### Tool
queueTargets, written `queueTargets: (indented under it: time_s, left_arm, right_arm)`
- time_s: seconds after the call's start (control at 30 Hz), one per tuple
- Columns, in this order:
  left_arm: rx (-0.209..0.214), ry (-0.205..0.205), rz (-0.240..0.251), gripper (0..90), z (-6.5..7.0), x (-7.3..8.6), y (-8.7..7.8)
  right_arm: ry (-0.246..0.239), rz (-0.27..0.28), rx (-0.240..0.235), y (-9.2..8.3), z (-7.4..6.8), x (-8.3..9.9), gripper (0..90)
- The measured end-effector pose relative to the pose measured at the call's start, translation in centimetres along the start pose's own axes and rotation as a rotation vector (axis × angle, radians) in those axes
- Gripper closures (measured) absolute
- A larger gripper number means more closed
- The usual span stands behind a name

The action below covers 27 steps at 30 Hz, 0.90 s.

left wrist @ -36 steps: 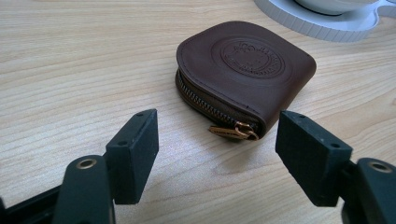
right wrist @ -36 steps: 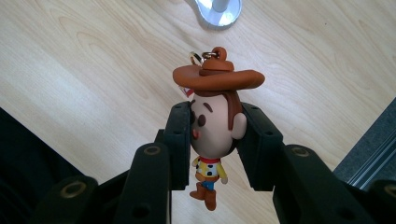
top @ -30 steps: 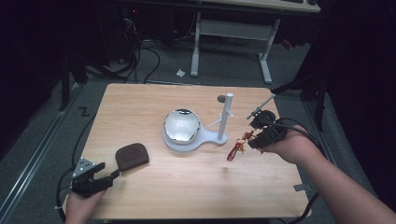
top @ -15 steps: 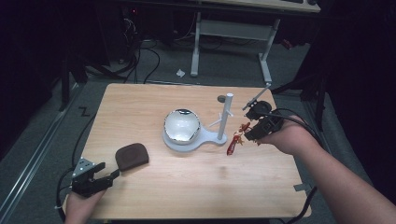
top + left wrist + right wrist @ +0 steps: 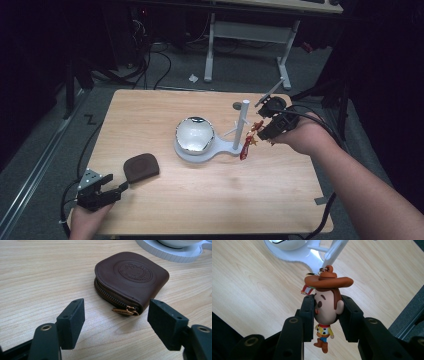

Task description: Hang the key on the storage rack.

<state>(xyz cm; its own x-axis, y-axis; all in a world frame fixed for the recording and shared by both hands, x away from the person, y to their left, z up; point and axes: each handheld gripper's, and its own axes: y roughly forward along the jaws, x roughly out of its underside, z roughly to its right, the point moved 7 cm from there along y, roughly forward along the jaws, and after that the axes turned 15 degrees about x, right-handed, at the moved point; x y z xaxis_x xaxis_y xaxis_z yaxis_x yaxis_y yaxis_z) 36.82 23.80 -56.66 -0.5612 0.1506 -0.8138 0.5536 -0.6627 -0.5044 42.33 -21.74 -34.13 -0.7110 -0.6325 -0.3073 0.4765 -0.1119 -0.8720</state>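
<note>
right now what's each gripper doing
left gripper: open, empty, jaws facing the brown pouch.
right gripper: shut on the cowboy keychain.

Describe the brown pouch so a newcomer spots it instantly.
On the light wooden table, look toward its near left corner, in front of the open left hand-held gripper. There lies the small dark brown leather zip pouch, the one flat, dark item, embossed with a round seal.

Light wooden table top (image 5: 165,115), matt, visible grain; brown leather zip pouch (image 5: 131,277), smooth matt, embossed round stamp, brass-look metal zipper and pull; white plastic stand base with upright post (image 5: 243,122), smooth, slight sheen; round mirror-like dome (image 5: 194,134) on it, glossy reflective; cowboy figure keychain (image 5: 327,302), smooth rubbery plastic, satin, small metal ring on hat; black gripper pads (image 5: 72,320), matt, finely textured, foam-like
</note>
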Motion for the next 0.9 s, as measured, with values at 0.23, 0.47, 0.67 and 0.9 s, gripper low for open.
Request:
queueTargets:
  time_s: [0.23, 0.47, 0.67, 0.9]
  left_arm:
    - [-0.001, 0.001, 0.0, 30.5, 0.0, 0.0, 0.0]
    - [0.001, 0.0, 0.0, 30.5, 0.0, 0.0, 0.0]
    - [0.002, 0.006, -0.007, 30.5, 0.0, 0.0, 0.1]
    - [0.003, 0.0, -0.005, 30.6, -0.1, 0.0, 0.1]
  right_arm:
    - [0.026, 0.023, 0.014, -0.6, 0.8, -1.2, 66.9]
    - [0.028, 0.041, 0.029, -0.7, 1.2, -2.2, 66.9]
    - [0.029, 0.03, 0.021, -0.1, 1.2, -2.4, 66.9]
    - [0.046, 0.015, 0.004, 1.7, 1.2, -1.3, 66.9]
